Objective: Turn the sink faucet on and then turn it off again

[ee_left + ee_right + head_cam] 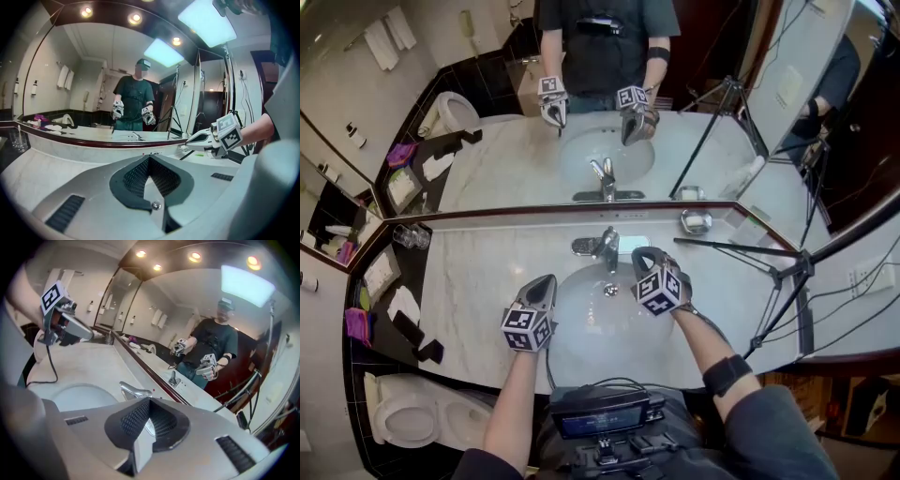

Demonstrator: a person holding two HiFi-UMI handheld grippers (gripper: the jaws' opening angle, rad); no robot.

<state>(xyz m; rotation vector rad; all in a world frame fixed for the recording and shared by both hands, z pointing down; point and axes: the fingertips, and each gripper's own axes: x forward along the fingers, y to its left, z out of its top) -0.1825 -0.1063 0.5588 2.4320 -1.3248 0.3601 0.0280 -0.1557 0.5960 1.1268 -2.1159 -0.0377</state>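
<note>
Right gripper (643,259), jaws together and empty, sits just right of the faucet (602,246).
Faucet stands behind the basin (600,323) by the mirror, its lever pointing left, away from my right gripper; my left gripper (547,284), also closed on nothing, hangs farther off.

Faucet (132,390) base hidden bhd R claw (149,400).

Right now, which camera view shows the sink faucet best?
The head view: it shows the whole faucet from above, unobstructed. The right gripper view shows only its chrome top, close but partly hidden. The left gripper view shows just a tiny reflection of it in the mirror.
</note>
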